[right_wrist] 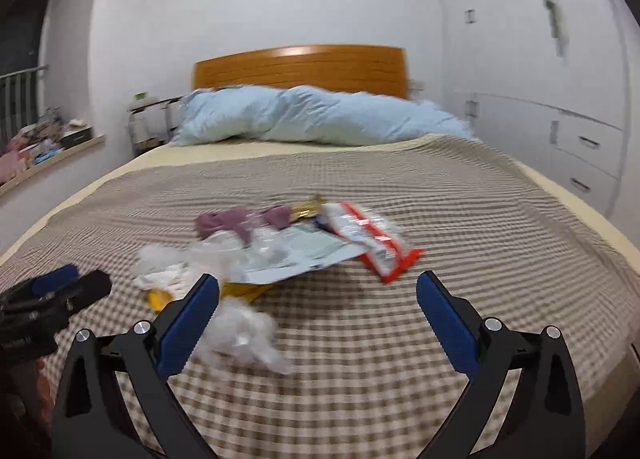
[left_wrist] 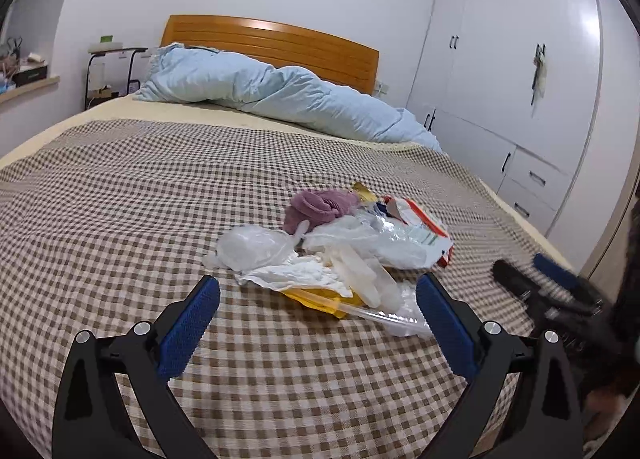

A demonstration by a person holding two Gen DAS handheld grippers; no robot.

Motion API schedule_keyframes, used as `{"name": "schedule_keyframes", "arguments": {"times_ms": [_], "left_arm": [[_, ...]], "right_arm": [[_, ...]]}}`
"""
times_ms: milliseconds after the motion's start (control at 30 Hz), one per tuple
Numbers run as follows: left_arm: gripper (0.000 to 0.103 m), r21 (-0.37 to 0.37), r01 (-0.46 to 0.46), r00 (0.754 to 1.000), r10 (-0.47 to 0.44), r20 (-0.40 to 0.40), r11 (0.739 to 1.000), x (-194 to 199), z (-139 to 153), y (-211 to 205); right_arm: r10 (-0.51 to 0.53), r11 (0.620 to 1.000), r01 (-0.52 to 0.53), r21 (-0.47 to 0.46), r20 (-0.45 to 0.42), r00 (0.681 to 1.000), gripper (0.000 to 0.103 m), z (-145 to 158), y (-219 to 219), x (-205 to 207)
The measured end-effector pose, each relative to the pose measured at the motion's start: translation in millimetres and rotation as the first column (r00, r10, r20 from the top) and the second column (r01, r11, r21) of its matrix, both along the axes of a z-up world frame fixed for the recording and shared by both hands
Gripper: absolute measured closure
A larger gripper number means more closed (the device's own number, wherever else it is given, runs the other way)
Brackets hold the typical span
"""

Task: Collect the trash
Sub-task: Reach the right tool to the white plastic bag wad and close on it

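Observation:
A heap of trash point(left_wrist: 340, 251) lies on the checked bedspread point(left_wrist: 120, 199): clear plastic bags point(left_wrist: 256, 247), crumpled white paper point(left_wrist: 296, 273), a yellow wrapper point(left_wrist: 320, 297), a red-and-white packet point(left_wrist: 420, 225) and a purple cloth point(left_wrist: 316, 207). My left gripper point(left_wrist: 318, 299) hangs open just short of the heap's near edge, nothing between its fingers. In the right wrist view the same heap point(right_wrist: 280, 251) lies ahead and left, with the red-and-white packet point(right_wrist: 376, 243) and a loose clear plastic wad point(right_wrist: 240, 335) beside the left finger. My right gripper point(right_wrist: 318, 299) is open and empty. That view is blurred.
A light blue duvet point(left_wrist: 280, 95) is bunched before the wooden headboard point(left_wrist: 272, 43). White wardrobes point(left_wrist: 520, 79) line the right wall. A bedside rack point(left_wrist: 112, 71) and a cluttered window ledge point(right_wrist: 48, 155) stand at the left. Each gripper shows at the edge of the other's view.

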State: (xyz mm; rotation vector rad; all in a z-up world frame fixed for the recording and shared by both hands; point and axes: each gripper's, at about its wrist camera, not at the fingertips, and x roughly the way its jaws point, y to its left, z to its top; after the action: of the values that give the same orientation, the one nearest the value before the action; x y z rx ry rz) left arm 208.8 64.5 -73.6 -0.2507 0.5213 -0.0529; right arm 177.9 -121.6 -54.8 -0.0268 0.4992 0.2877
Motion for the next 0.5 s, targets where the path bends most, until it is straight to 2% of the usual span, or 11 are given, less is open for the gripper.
{"name": "schedule_keyframes", "arguments": {"times_ms": [167, 267, 333, 433, 467, 500], "left_arm": [[0.008, 0.010, -0.023, 1.000, 0.023, 0.004, 1.000, 11, 6, 5], [0.008, 0.012, -0.019, 1.000, 0.019, -0.009, 1.000, 23, 4, 4], [0.008, 0.010, -0.009, 1.000, 0.010, -0.020, 1.000, 31, 2, 3], [0.008, 0.003, 0.004, 0.999, -0.004, -0.049, 1.000, 38, -8, -1], [0.008, 0.005, 0.008, 0.998, -0.008, -0.062, 1.000, 40, -12, -2], [0.008, 0.007, 0.013, 0.997, -0.012, -0.075, 1.000, 41, -18, -5]], "right_arm": [[0.029, 0.999, -0.023, 0.041, -0.139, 0.990, 0.008, -19, 13, 31], [0.030, 0.999, -0.027, 0.018, -0.213, 0.977, 0.008, -36, 23, 39], [0.011, 1.000, -0.013, -0.008, -0.239, 0.971, 0.008, -44, 28, 41], [0.042, 0.999, -0.044, -0.001, -0.275, 0.960, 0.008, -54, 37, 42], [0.043, 0.999, -0.048, -0.009, -0.276, 0.960, 0.010, -55, 39, 41], [0.049, 0.998, -0.057, -0.020, -0.285, 0.957, 0.019, -56, 41, 40]]}}
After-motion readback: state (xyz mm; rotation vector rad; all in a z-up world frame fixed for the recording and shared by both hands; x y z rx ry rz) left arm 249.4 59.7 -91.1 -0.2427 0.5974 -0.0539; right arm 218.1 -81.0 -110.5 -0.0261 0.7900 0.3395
